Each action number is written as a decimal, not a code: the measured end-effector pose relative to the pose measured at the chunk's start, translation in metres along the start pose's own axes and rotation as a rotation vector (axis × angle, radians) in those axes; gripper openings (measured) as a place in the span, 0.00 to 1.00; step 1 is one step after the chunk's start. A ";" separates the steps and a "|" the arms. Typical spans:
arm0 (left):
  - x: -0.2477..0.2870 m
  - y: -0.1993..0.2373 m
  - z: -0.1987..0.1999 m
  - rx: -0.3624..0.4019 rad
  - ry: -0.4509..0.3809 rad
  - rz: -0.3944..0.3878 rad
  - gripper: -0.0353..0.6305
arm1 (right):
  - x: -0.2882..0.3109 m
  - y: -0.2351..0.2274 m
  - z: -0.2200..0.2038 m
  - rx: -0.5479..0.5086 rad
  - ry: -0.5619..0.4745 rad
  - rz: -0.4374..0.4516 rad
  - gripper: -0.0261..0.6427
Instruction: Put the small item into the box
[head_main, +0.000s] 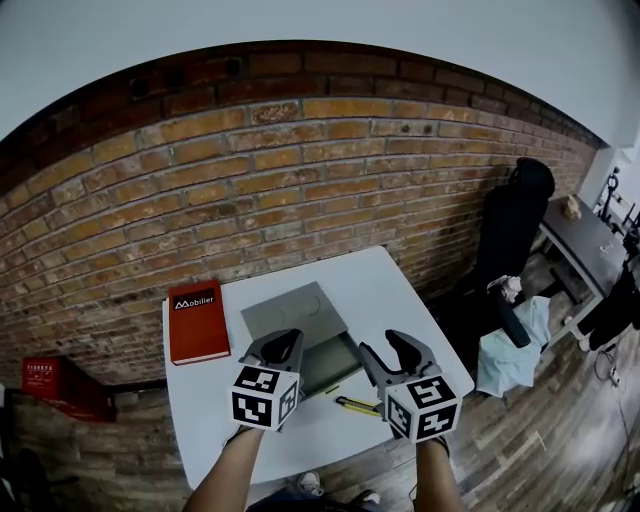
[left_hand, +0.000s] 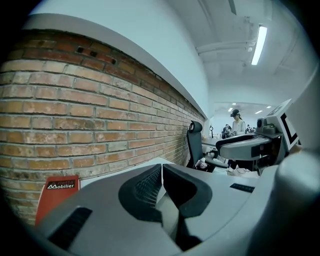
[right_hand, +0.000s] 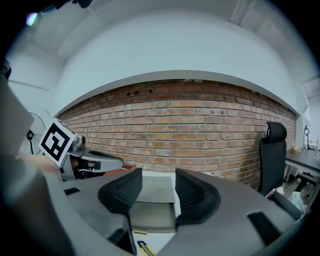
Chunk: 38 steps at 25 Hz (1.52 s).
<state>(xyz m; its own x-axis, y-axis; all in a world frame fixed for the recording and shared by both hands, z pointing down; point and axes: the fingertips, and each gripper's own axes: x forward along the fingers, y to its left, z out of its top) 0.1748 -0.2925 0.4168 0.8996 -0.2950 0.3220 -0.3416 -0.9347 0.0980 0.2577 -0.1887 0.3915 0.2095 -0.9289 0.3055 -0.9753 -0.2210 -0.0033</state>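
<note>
White tabletop (head_main: 385, 285) with an open grey box (head_main: 322, 368) at its centre, the lid (head_main: 296, 312) laid back toward the far edge. A yellow utility knife (head_main: 357, 406) is seen just beside the box, toward the near edge. A red book (head_main: 197, 323) is placed by the left edge. The left tool (head_main: 287, 340) is held closed and empty; the right tool (head_main: 386, 346) is spread wide, with nothing gripped.

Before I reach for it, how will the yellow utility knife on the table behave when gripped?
The yellow utility knife looks slim and rigid, so probably light and stiff. It lies flat on the white table, so it should slide rather than roll if pushed.
</note>
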 end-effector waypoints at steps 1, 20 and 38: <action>-0.002 0.002 -0.001 -0.005 -0.001 0.014 0.09 | 0.003 0.001 0.001 -0.003 -0.001 0.015 0.35; -0.055 -0.024 -0.034 -0.110 -0.002 0.378 0.09 | 0.000 0.011 -0.019 -0.103 0.014 0.395 0.35; -0.086 -0.051 -0.064 -0.157 -0.005 0.500 0.09 | -0.005 0.028 -0.112 -0.243 0.231 0.582 0.36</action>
<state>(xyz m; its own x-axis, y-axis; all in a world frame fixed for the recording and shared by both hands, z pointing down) 0.0971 -0.2062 0.4444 0.6174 -0.6990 0.3609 -0.7659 -0.6388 0.0731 0.2217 -0.1566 0.4961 -0.3499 -0.7825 0.5150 -0.9183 0.3951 -0.0234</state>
